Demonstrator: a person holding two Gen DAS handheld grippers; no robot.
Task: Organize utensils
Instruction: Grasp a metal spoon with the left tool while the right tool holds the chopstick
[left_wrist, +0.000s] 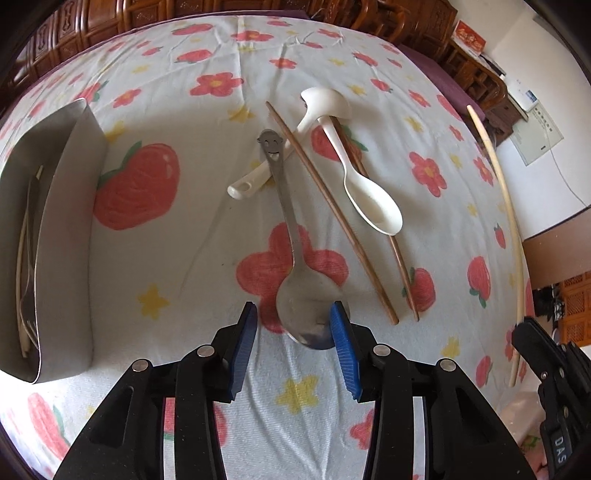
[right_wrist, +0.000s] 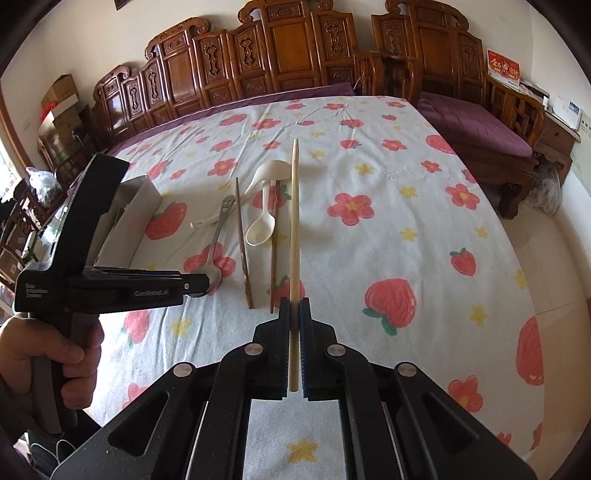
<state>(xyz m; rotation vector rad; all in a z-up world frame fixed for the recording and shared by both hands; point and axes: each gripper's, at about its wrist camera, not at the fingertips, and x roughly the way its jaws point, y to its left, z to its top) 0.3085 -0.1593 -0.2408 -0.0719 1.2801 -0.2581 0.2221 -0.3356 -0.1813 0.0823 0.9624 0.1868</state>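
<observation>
metal spoon (left_wrist: 295, 258): the right blue pad of the left hand-held gripper (left_wrist: 293, 317) covers one edge of its bowl.
grey box (left_wrist: 62, 229): the things inside are dark and hard to tell.
brown chopstick (left_wrist: 400, 266): the white spoon (left_wrist: 369, 199) hides its middle.
pale chopstick (right_wrist: 294, 221): its low end is hidden between the pads of the right hand-held gripper (right_wrist: 294, 306).

Floral cloth (left_wrist: 177, 258) carries metal spoon (left_wrist: 295, 258), white ladle (left_wrist: 310, 114), white spoon (left_wrist: 369, 199), brown chopsticks (left_wrist: 332, 206), open box (left_wrist: 70, 206).
</observation>
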